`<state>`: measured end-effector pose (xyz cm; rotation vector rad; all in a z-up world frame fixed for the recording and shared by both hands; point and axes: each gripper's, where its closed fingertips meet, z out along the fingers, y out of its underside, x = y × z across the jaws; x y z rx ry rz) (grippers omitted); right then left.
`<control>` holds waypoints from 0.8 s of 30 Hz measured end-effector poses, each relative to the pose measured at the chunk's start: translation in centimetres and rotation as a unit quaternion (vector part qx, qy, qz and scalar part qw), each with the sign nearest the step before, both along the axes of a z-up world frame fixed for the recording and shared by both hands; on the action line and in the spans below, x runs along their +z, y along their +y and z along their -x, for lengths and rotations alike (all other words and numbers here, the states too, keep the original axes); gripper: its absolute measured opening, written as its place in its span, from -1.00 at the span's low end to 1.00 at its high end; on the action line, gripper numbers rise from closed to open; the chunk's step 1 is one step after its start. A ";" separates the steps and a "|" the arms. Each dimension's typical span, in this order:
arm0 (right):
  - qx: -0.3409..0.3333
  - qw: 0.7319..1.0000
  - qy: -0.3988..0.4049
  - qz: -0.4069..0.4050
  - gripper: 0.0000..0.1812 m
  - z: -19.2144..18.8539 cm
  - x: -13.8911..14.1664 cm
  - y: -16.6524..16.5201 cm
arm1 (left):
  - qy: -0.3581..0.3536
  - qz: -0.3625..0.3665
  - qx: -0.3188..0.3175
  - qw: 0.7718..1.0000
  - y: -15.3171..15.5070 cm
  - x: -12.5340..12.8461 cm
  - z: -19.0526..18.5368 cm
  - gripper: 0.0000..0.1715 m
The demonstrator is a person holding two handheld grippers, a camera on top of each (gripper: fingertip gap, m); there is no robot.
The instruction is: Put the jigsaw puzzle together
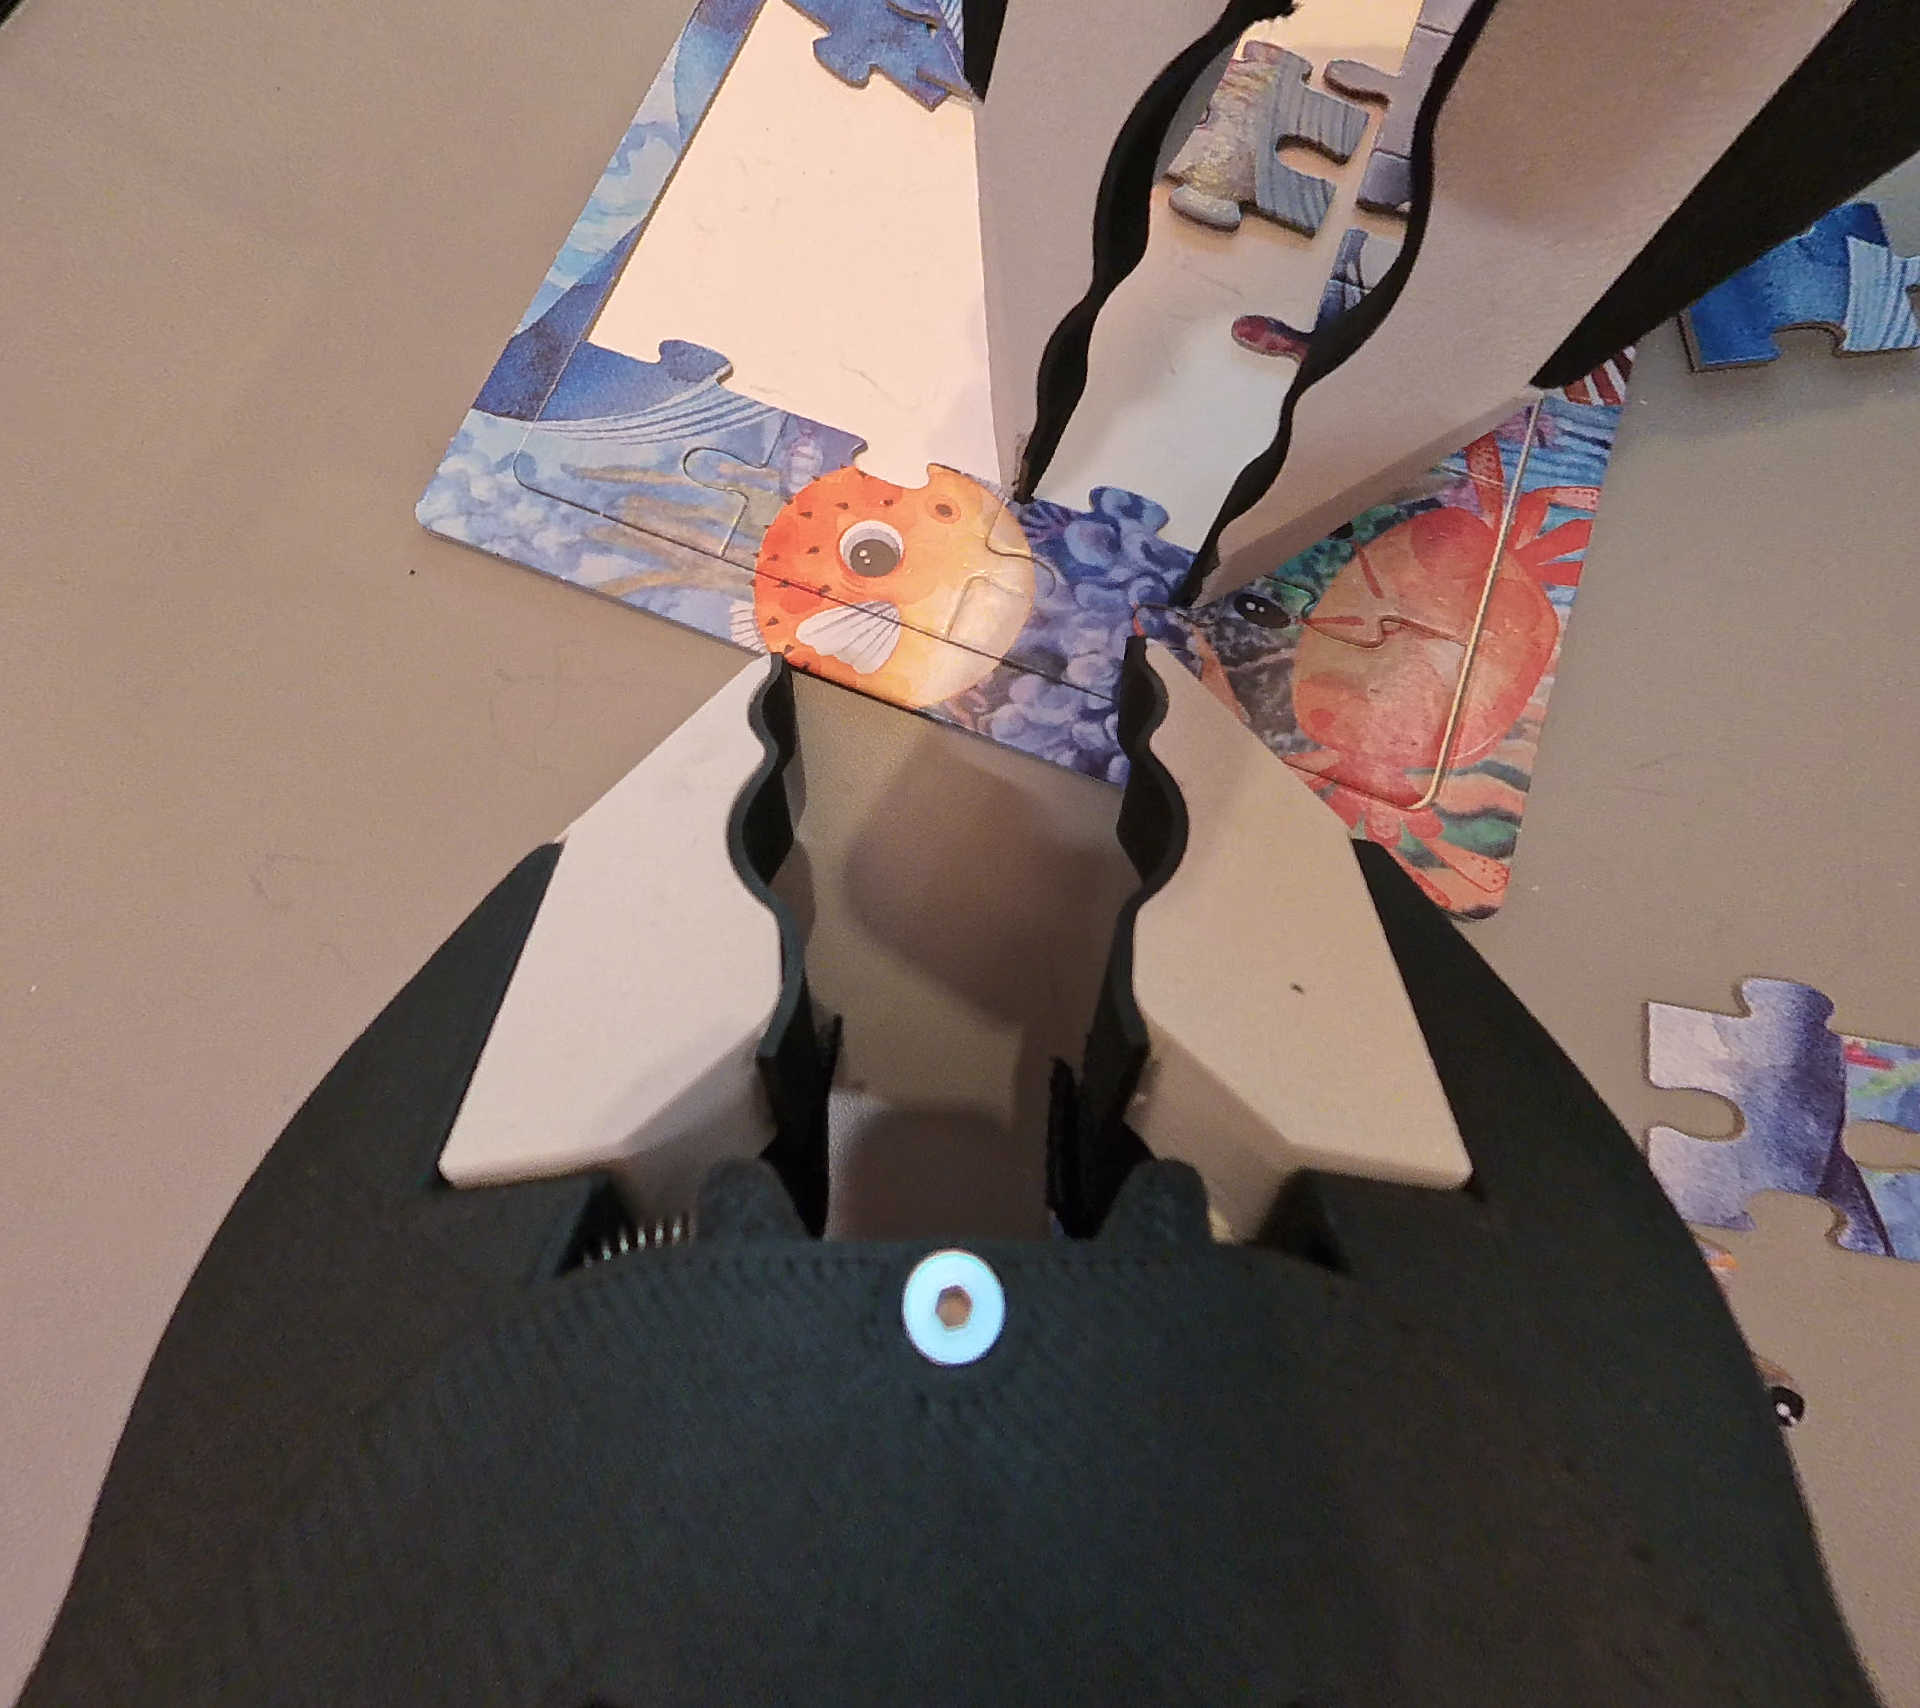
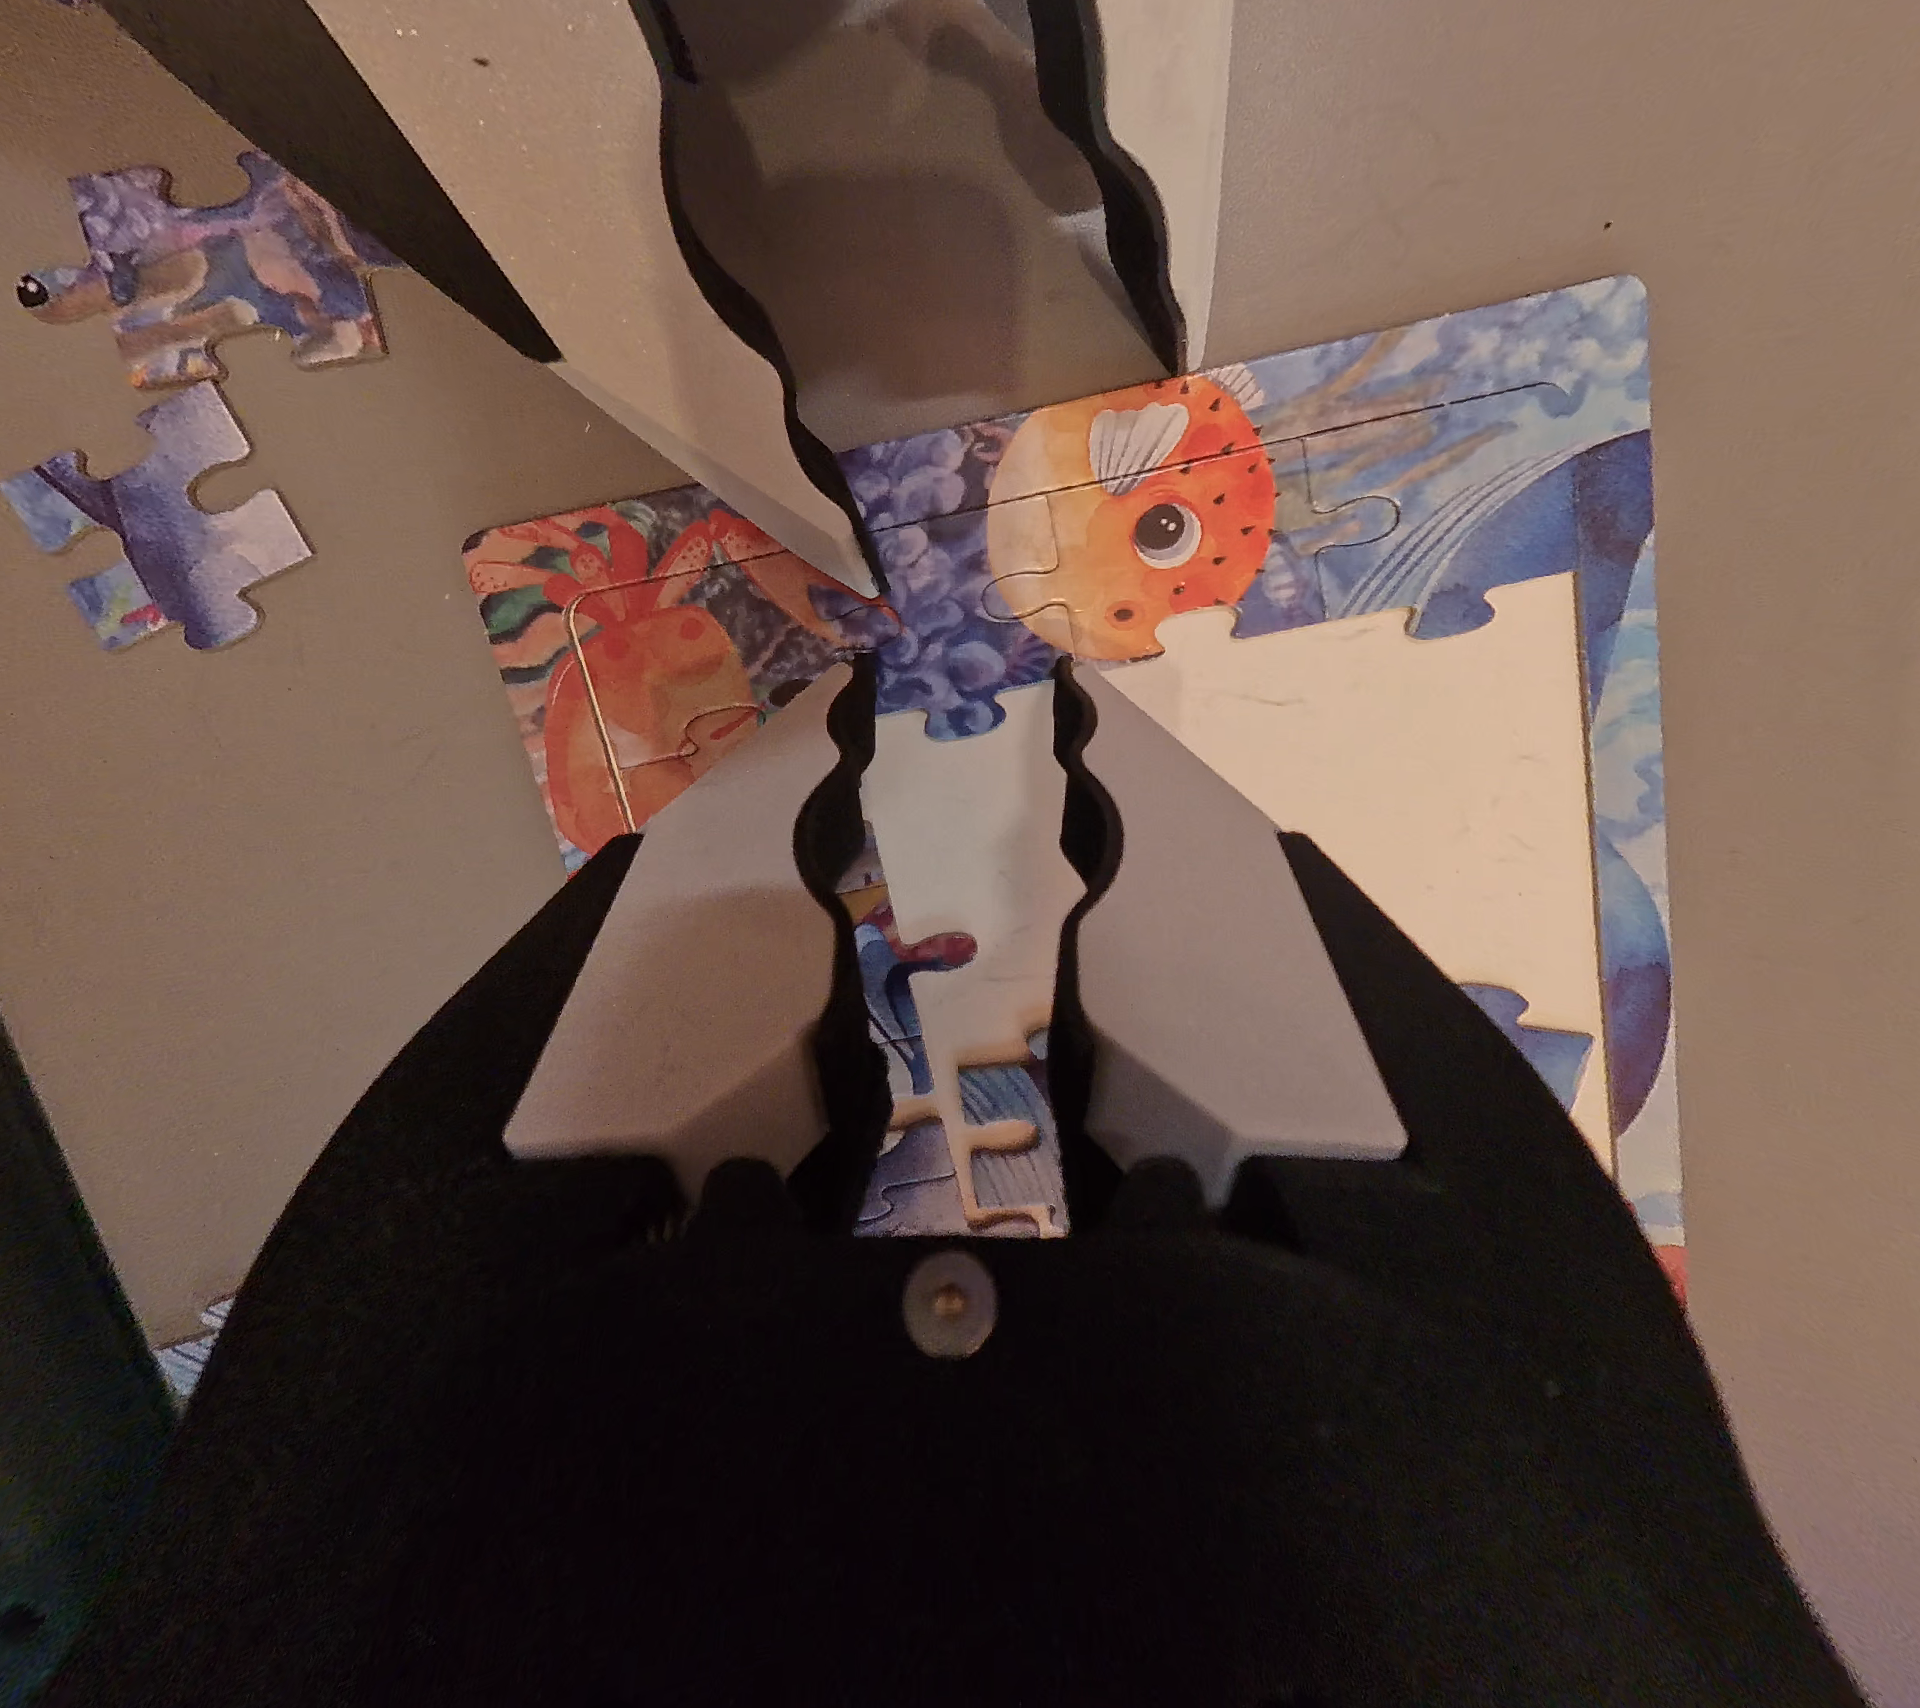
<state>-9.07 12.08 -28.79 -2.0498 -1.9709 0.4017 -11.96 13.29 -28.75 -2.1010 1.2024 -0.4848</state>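
A sea-picture puzzle board [image 1: 831,256] lies on the grey table, its bare middle also showing in the right wrist view [image 2: 1403,775]. Joined pieces with an orange pufferfish [image 1: 883,578], purple coral [image 1: 1081,619] and a red crab [image 1: 1423,619] fill its near edge. My left gripper [image 1: 954,666] is open and empty at the board's near edge, over the coral and pufferfish. My right gripper [image 2: 961,676] is open and empty, facing it, with its tips at the coral piece [image 2: 935,609]. I cannot tell whether either touches the piece.
Loose pieces lie on the table beside the board: a blue one [image 1: 1808,287] and a purple one [image 1: 1787,1128], and two more [image 2: 229,266] [image 2: 156,515]. A blue piece [image 1: 883,6] and a grey-blue piece [image 1: 1268,141] sit inside the board. Less than 4 cm separates the two grippers' tips. The red crab [image 1: 1423,619] is about 5 cm from my right fingertips. It is also in sight in the right wrist view [image 2: 651,772].
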 end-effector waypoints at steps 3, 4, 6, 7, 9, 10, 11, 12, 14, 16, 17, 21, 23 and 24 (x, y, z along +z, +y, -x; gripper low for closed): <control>-0.016 1.000 0.018 0.009 -0.61 0.0 0.0 0.2 | -0.001 -0.001 0.001 1.000 -0.1 0.1 -0.1 -0.30; -0.026 0.999 0.024 0.004 -0.53 -0.2 0.1 0.5 | -0.002 -0.003 -0.001 1.000 -0.2 0.1 -0.1 -0.31; -0.033 0.998 0.047 -0.004 -0.48 -0.4 0.9 0.7 | -0.001 -0.007 -0.001 1.000 -0.2 0.3 -0.2 -0.31; -0.043 0.997 0.065 0.003 -0.45 -0.4 1.5 0.7 | -0.001 -0.006 -0.001 1.000 -0.1 0.3 -0.1 -0.26; -0.065 0.994 0.084 -0.011 -0.43 -1.5 2.9 1.5 | 0.002 0.001 -0.008 1.000 -0.4 0.4 0.3 -0.17; -0.081 0.992 0.100 -0.012 -0.43 -2.2 3.7 1.9 | 0.001 0.007 -0.011 1.000 -0.6 0.4 0.5 -0.17; -0.099 0.988 0.116 -0.014 -0.43 -3.1 4.4 2.3 | 0.002 0.005 -0.008 1.000 -0.6 0.4 0.9 -0.16; -0.114 0.985 0.127 -0.017 -0.44 -4.3 4.9 2.8 | 0.005 0.001 -0.004 1.000 -0.5 0.5 1.2 -0.15; -0.141 0.981 0.130 -0.003 -0.41 -6.6 4.6 3.3 | 0.011 -0.001 0.004 1.000 -0.3 0.5 2.0 -0.13; -0.155 0.980 0.123 -0.001 -0.38 -8.3 3.8 3.6 | 0.014 -0.010 0.010 1.000 0.0 0.9 2.4 -0.14; -0.162 0.980 0.116 0.005 -0.33 -8.9 3.3 3.6 | 0.018 -0.015 0.012 1.000 0.1 1.1 2.6 -0.14; -0.191 0.978 0.090 0.005 -0.17 -9.8 1.6 4.1 | 0.034 -0.023 0.014 0.999 0.1 1.2 2.8 -0.12; -0.221 0.972 0.080 0.002 -0.16 -9.7 1.0 4.6 | 0.043 -0.020 0.014 0.999 0.1 0.8 2.8 -0.12; -0.235 0.969 0.073 0.005 -0.17 -9.7 0.6 4.8 | 0.046 -0.020 0.013 0.999 0.1 0.7 2.9 -0.12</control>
